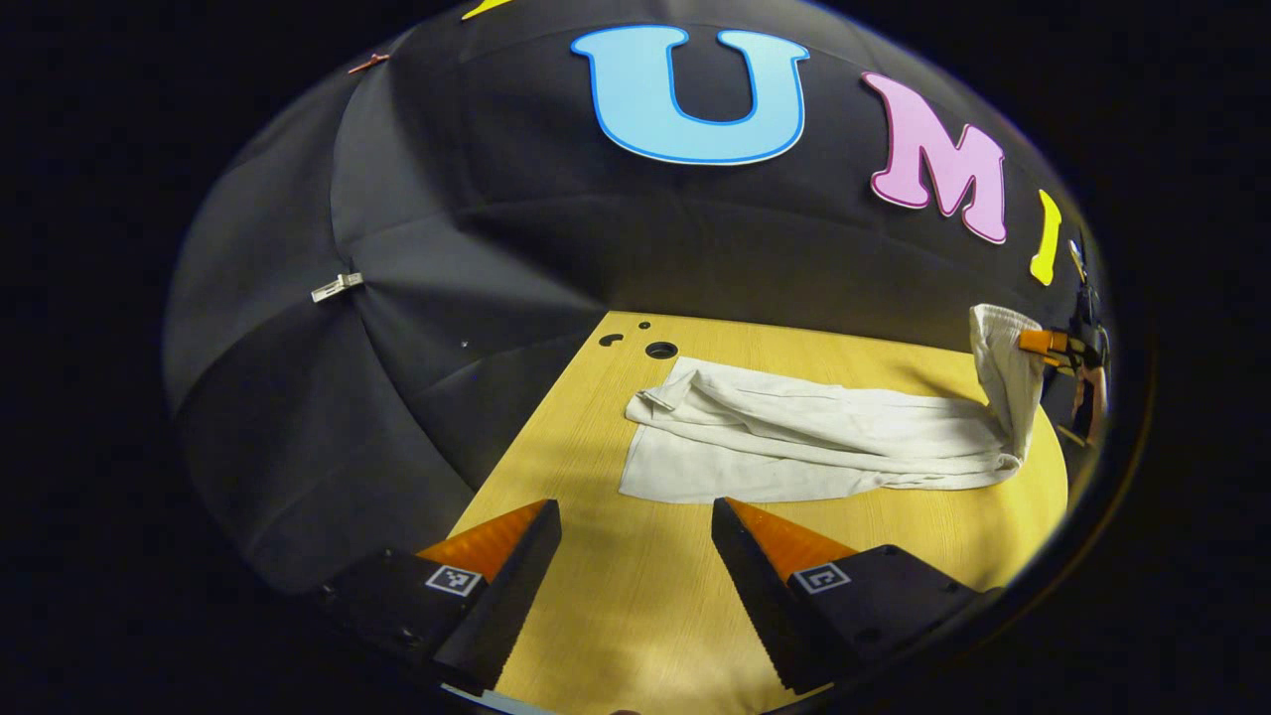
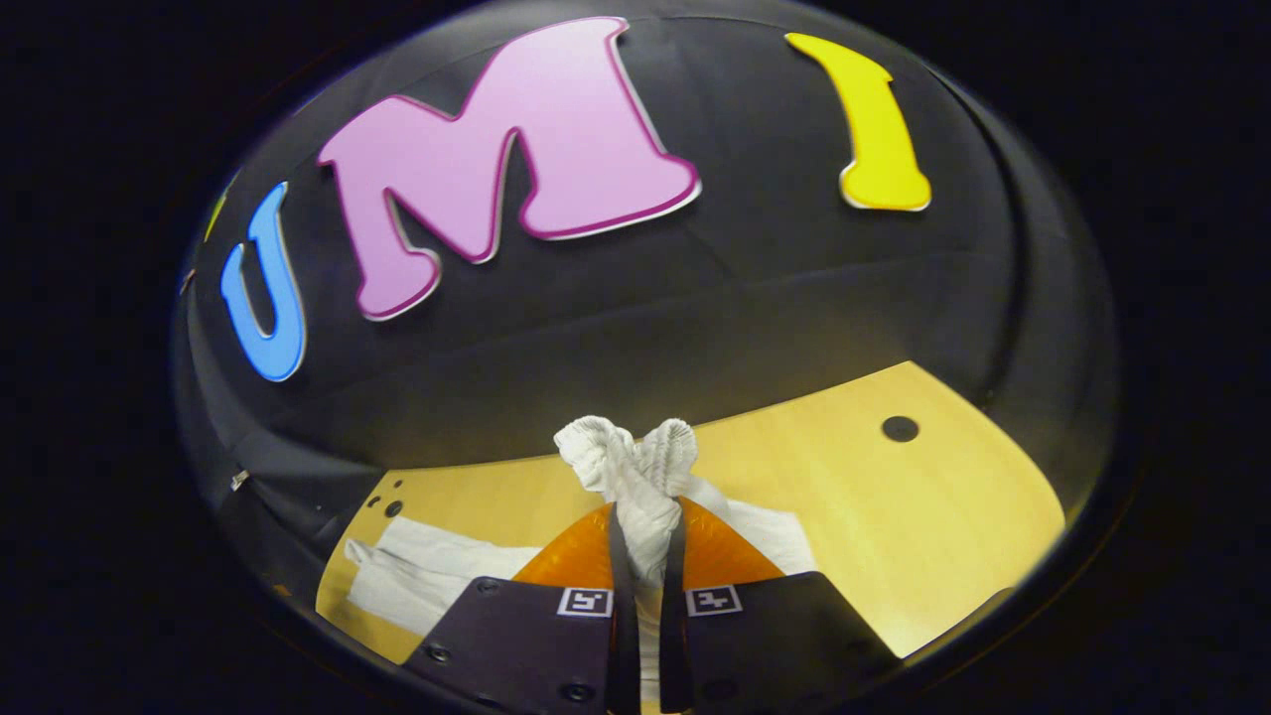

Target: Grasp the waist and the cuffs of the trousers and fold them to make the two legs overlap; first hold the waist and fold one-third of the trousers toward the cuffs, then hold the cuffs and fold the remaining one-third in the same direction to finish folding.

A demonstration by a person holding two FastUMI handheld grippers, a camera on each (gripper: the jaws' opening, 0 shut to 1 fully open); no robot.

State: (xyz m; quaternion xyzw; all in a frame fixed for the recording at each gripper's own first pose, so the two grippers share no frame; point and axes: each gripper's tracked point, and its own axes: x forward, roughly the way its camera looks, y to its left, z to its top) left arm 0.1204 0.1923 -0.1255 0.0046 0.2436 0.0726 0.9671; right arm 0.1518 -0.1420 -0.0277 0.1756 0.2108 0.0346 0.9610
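Note:
White trousers (image 1: 794, 437) lie lengthwise on the wooden table (image 1: 616, 596), legs overlapping, cuff end (image 1: 660, 402) at the left. Their elastic waist (image 1: 1003, 367) is lifted off the table at the far right, where my right gripper (image 1: 1048, 343) pinches it. In the right gripper view the bunched waistband (image 2: 635, 457) sticks up between the fingers of my right gripper (image 2: 647, 511), which is shut on it; the rest of the trousers (image 2: 427, 571) trail down to the lower left. My left gripper (image 1: 635, 506) hovers open over the table just in front of the trousers' near edge, holding nothing.
Round holes (image 1: 660, 350) are cut in the table's far-left corner, and another hole (image 2: 900, 428) shows in the right gripper view. Black booth cloth with a small clip (image 1: 338, 287) surrounds the table. A hand (image 1: 1092, 387) holds the right gripper at the far right.

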